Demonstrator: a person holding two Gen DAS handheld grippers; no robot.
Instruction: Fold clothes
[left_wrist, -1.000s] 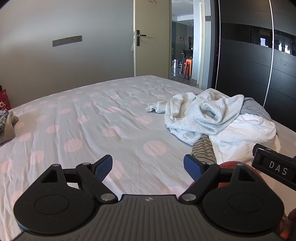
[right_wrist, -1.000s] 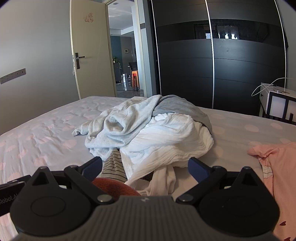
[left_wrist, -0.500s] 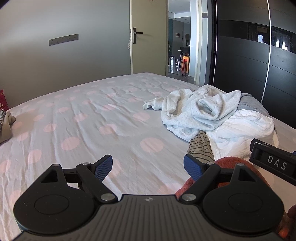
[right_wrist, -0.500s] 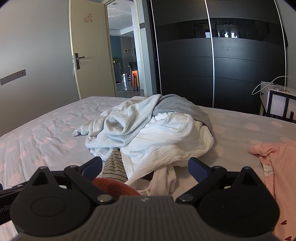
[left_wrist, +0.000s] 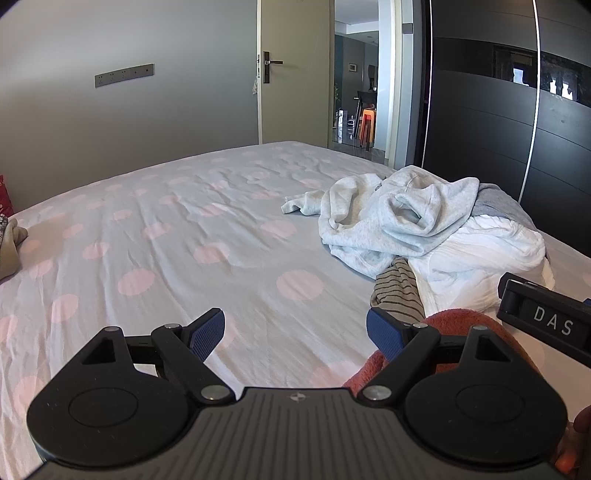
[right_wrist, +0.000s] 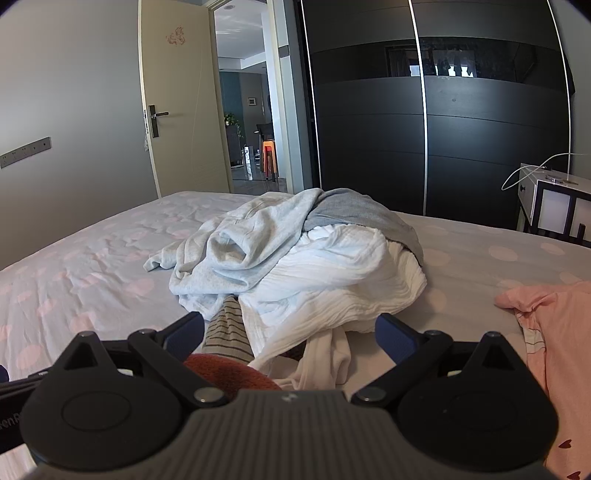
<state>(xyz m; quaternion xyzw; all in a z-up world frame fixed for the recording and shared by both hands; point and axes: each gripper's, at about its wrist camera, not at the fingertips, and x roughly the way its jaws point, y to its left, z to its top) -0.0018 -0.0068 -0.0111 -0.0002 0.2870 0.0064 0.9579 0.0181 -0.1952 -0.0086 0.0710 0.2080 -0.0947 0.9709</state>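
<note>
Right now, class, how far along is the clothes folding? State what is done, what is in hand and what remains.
Done: nothing looks folded. The light grey hoodie, white garment and striped piece lie crumpled in one pile on the bed; a pink garment lies apart. In hand: nothing; the left gripper and right gripper are open and empty. Left: every garment.

A polka-dot bed (left_wrist: 155, 236) carries a clothes heap (right_wrist: 295, 258) and a pink garment (right_wrist: 554, 325).

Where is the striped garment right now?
The striped garment lies at the pile's near edge, poking out from under the grey sweatshirt and white cloth, just behind the rust-red item.
</note>
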